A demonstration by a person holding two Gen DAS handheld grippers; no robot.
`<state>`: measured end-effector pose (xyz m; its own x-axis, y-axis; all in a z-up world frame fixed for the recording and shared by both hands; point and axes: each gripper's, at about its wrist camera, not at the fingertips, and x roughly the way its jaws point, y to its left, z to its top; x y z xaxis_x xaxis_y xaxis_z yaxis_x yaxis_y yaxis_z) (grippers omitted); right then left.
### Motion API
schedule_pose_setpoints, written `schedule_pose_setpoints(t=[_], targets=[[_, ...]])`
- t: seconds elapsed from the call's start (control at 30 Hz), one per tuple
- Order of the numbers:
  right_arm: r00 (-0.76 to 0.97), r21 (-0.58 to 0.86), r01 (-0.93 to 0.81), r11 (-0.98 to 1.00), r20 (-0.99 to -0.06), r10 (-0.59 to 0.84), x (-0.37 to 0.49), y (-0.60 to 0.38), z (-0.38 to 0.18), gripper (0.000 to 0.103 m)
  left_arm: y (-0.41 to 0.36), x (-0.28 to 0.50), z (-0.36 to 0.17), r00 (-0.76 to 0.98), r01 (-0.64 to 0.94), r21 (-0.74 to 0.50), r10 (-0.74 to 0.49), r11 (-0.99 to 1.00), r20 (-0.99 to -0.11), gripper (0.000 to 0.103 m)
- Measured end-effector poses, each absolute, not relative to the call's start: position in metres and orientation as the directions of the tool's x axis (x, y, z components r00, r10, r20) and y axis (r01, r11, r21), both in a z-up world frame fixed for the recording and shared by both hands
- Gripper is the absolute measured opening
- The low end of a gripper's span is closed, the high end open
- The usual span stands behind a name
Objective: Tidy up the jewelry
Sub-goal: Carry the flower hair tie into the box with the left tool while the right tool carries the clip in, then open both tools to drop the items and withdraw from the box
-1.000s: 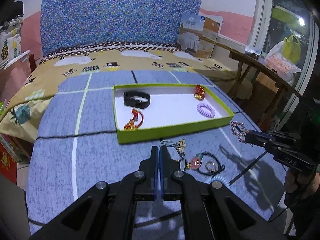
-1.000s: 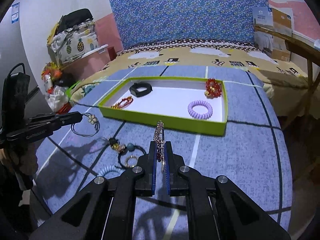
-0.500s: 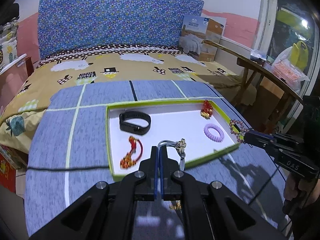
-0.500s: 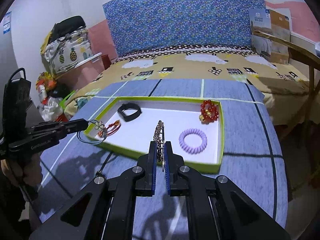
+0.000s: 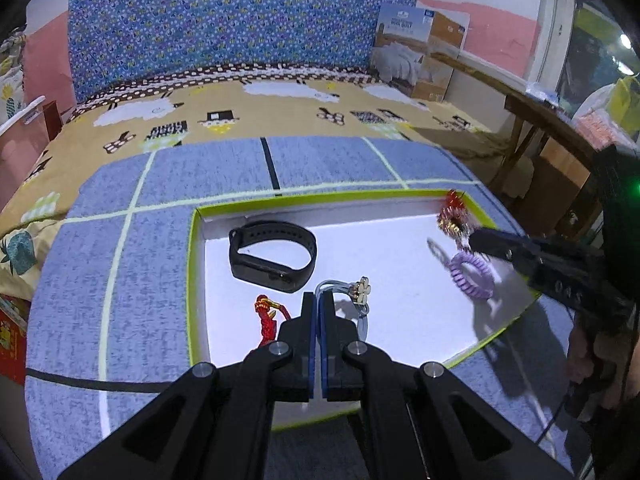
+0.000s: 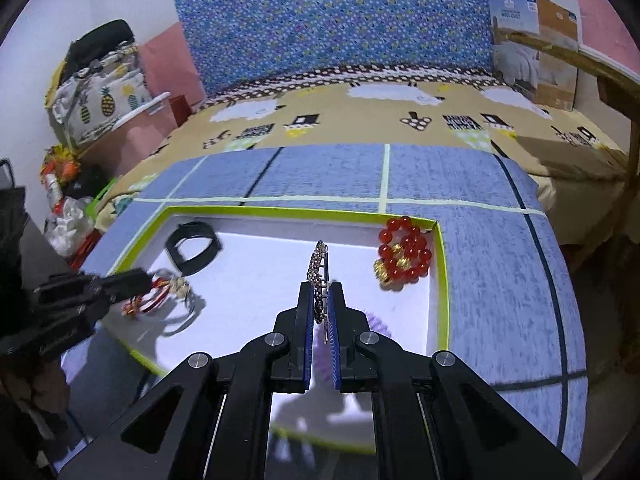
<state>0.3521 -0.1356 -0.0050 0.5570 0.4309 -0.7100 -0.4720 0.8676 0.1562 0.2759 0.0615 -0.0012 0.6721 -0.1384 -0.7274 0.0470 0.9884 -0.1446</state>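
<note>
A white tray with a lime-green rim (image 5: 192, 264) (image 6: 440, 272) lies on the blue cloth. My left gripper (image 5: 318, 300) (image 6: 148, 278) is shut on a pale blue cord hair tie with a gold flower charm (image 5: 362, 290) and hangs over the tray's left half. My right gripper (image 6: 320, 292) (image 5: 474, 240) is shut on a sparkly rhinestone bracelet (image 6: 318, 264), held over the tray's right half. In the tray lie a black fitness band (image 5: 272, 254) (image 6: 194, 246), a red cord bracelet (image 5: 266, 320), a purple spiral hair tie (image 5: 470, 274) and a red bead bracelet (image 6: 404, 252).
The tray sits on a blue checked blanket (image 5: 120, 280) over a bed with a yellow patterned sheet (image 5: 240, 112). A blue floral headboard (image 5: 224, 24) stands behind. A cardboard box (image 5: 420, 56) and a wooden rail (image 5: 532, 112) are at the right; bags (image 6: 96, 92) stand at the left.
Both grippers have moved forward from above the loose jewelry on the blanket to above the tray, each still carrying its piece. The loose pile has dropped out of view.
</note>
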Motion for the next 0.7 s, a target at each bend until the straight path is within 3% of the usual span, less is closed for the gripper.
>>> schedule_pose_setpoints(t=[0.47,0.53,0.63,0.7], targets=[[0.537,0.145,-0.444,0.884,-0.747,0.392,0.369,-0.137,-0.019,0.010,0.060,0.281,-0.009,0.653,0.043,-0.121,-0.120,0.992,-0.748,0.004],[0.542,0.150,-0.446,0.882,-0.739,0.400,0.367,-0.139,-0.016,0.018,0.059,0.279,-0.008,0.655,0.049,-0.119,-0.122,0.992,-0.745,0.010],[0.552,0.150,-0.450,0.880,-0.728,0.406,0.362,-0.141,-0.010,0.019,0.058,0.276,-0.005,0.666,0.059,-0.115,-0.125,0.992,-0.736,0.022],[0.558,0.146,-0.456,0.878,-0.721,0.410,0.356,-0.142,-0.005,0.019,0.058,0.272,-0.002,0.672,0.060,-0.119,-0.129,0.991,-0.730,0.024]])
